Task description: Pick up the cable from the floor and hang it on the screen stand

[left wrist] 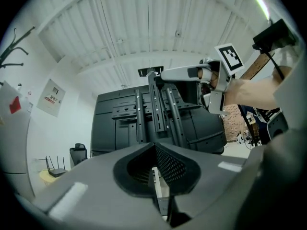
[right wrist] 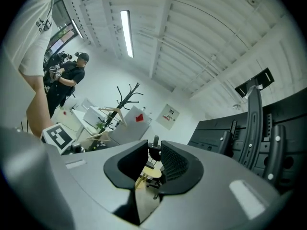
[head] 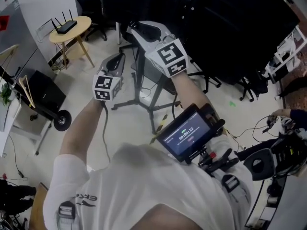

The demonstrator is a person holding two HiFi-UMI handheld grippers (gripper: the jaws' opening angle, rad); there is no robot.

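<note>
The screen stand rises on splayed legs from the floor in front of me and carries a big black screen. Its slotted black rails fill the left gripper view, and one rail shows at the right of the right gripper view. My left gripper is raised before the stand, and its jaws are shut with nothing visible between them. A thin dark cable hangs beside my left forearm; its upper end is hidden. My right gripper is higher, level with the stand's top, and stands open.
A round yellow table with a router stands at the far left, with black office chairs behind it. A wheeled cart is at my left and a small monitor at my chest. A person and a coat rack stand across the room.
</note>
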